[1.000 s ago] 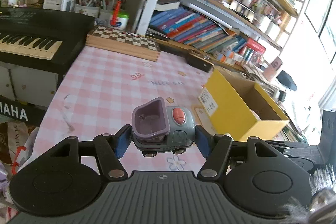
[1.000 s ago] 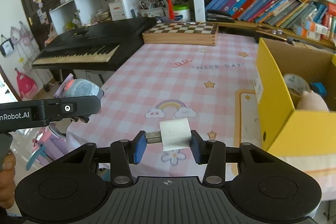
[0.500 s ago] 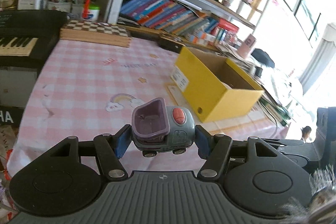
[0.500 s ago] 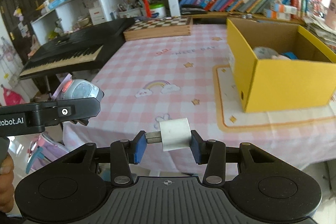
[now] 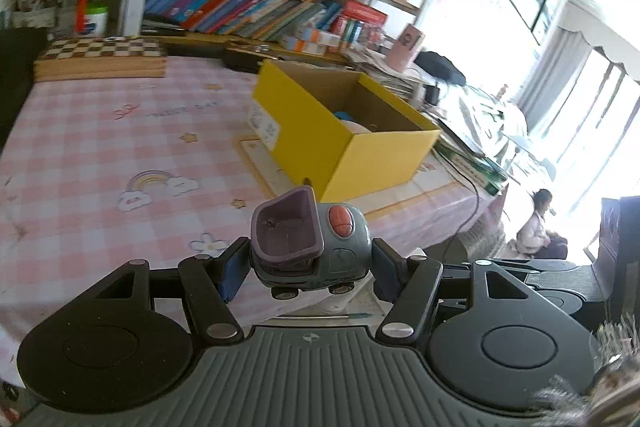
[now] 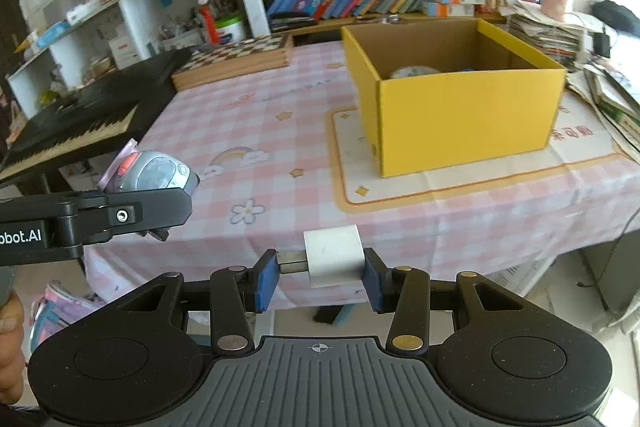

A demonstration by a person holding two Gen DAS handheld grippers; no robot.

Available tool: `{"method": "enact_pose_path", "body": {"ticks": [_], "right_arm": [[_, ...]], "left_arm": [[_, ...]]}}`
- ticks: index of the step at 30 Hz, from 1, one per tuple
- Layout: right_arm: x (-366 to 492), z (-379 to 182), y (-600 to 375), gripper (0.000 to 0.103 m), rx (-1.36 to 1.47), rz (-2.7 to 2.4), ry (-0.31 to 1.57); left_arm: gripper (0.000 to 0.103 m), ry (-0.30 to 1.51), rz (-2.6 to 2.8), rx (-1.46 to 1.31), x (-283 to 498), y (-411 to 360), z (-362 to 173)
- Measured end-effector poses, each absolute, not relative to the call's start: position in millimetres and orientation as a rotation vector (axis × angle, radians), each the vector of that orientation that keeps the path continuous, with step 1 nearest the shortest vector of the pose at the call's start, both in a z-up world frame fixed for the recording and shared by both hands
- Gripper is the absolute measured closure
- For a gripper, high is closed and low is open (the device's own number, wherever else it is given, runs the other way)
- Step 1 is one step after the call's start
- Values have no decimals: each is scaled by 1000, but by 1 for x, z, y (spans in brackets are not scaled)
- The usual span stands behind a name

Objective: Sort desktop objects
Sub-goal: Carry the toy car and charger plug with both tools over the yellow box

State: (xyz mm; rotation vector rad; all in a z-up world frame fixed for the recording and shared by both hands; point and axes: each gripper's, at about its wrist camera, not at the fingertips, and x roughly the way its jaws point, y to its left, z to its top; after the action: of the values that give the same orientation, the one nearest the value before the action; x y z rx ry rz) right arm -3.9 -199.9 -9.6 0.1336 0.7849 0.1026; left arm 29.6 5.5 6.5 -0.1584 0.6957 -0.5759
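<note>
Pink checked table (image 6: 400,227) clear; left claw (image 5: 306,267) clamped on toy car (image 5: 310,247), right claw (image 6: 320,273) on white charger (image 6: 334,255) by prong and end, which may pivot out short of yellow box (image 6: 464,123) at 1 o'clock.

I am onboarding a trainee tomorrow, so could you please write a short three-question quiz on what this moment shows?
1. True or false: the left gripper holds a toy truck between its jaws.
2. What does the right gripper hold? A) a pen B) a white charger plug C) a chess piece
3. Fill in: the yellow box stands on a cream mat, open at the ____.

Key: 1 true; 2 B; 3 top.
</note>
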Motion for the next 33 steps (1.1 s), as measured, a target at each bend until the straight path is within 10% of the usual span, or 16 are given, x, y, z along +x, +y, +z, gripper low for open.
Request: {"method": "enact_pose_path", "body": {"ticks": [33], "right_arm": [[39, -4, -368, 59, 187, 29, 764]], "left_arm": [[42, 696, -660, -94, 82, -166, 17]]}}
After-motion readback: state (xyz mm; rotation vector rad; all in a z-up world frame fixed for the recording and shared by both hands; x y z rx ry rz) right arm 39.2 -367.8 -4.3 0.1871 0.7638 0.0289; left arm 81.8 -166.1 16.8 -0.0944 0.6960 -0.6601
